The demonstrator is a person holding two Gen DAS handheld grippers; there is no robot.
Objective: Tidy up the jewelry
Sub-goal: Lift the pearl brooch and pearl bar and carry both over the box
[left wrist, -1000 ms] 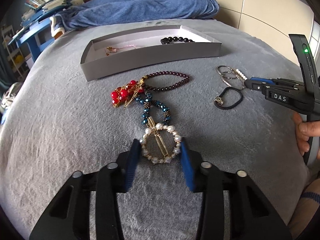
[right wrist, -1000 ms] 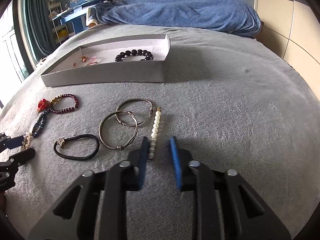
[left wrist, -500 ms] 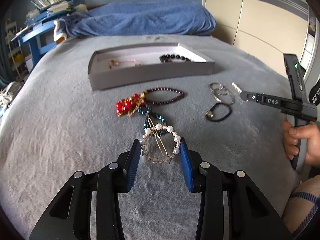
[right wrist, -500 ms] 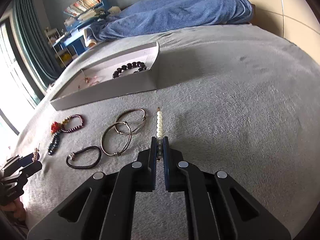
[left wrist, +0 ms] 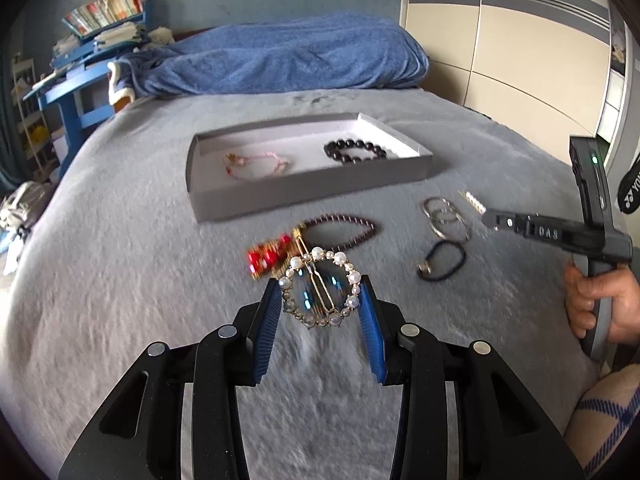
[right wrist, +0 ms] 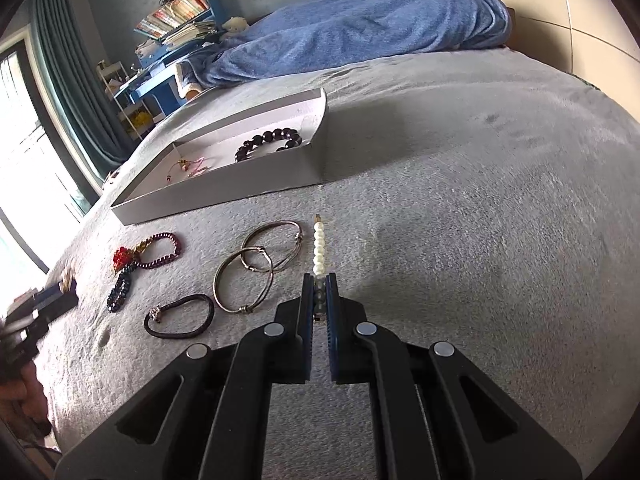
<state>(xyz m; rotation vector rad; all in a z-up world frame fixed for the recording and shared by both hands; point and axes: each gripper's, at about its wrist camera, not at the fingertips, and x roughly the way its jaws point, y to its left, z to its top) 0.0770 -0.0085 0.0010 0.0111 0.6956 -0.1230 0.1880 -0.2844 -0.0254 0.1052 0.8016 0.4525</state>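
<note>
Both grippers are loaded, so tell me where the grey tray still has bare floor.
In the grey tray, the floor lies bare between the pink cord bracelet and the black bead bracelet, and along the near wall. The blanket in front of it, around the silver bangles, is crowded.

Left wrist view: bed cover [left wrist: 120,280] and red bead cluster [left wrist: 266,258] smeared by motion blur — beads not separable. Blue bead strand shows only through the pearl ring clip [left wrist: 318,294]. Right wrist view: near end of pearl bar [right wrist: 319,250] hidden between the pads; left gripper [right wrist: 40,308] blurred, cut by frame edge.
</note>
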